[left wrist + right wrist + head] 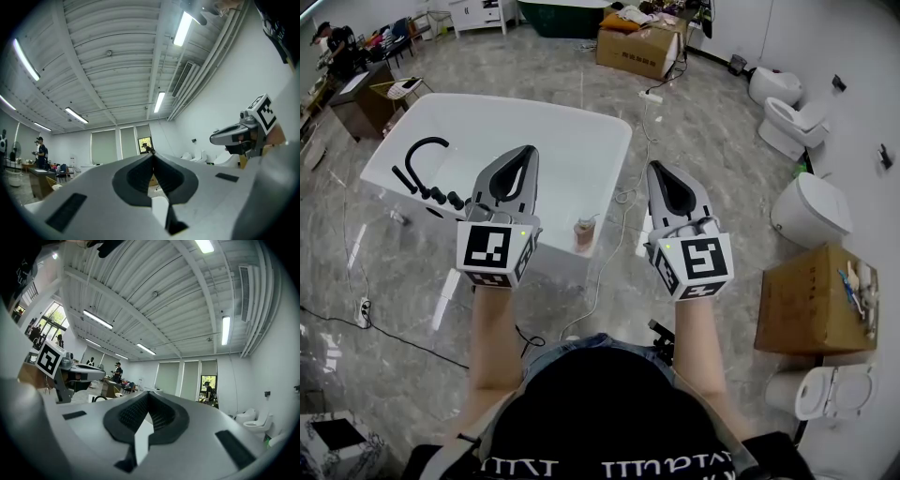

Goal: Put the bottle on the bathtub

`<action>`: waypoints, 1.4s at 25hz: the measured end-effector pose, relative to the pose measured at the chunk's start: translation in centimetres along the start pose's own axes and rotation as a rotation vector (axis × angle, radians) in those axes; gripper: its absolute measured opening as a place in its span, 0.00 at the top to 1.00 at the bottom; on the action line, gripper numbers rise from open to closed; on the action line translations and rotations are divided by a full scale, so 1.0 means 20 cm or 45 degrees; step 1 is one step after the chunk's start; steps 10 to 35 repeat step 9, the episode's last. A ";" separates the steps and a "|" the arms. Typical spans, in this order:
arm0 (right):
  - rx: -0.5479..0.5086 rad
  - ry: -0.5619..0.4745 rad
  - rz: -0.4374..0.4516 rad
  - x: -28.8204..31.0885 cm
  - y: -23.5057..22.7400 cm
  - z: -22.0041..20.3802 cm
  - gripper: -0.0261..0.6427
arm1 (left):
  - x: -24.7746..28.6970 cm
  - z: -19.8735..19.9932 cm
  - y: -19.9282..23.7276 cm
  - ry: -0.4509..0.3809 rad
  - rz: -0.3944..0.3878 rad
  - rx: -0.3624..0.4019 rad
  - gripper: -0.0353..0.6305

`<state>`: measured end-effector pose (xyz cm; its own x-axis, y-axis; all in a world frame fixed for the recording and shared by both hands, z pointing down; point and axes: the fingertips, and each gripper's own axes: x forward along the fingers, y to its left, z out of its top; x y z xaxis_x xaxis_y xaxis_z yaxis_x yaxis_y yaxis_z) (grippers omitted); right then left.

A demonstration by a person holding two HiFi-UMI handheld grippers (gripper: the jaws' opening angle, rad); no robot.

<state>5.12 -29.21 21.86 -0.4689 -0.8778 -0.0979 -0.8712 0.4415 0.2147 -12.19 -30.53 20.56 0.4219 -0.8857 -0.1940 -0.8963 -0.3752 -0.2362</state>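
Head view, bottom edge: white lettering on the person's dark top, cropped and unreadable. Centre: left gripper and right gripper, jaws of both pressed together with nothing between them. Just beyond: small brown bottle, label unreadable, upright on the near right rim of the white bathtub. Right: open grey floor up to the toilets. Top: cardboard box, print too small to read.

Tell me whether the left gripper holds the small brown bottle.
No, the left gripper is shut with nothing between its fingers, and the small brown bottle stands apart by the white bathtub.
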 end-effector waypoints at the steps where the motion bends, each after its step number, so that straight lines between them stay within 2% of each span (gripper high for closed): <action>1: -0.002 0.000 0.000 0.00 0.00 0.00 0.94 | 0.00 0.00 0.00 0.000 -0.001 0.000 0.93; 35: -0.014 0.011 0.004 -0.01 0.02 -0.01 0.94 | -0.01 -0.02 -0.01 0.000 -0.010 -0.007 0.93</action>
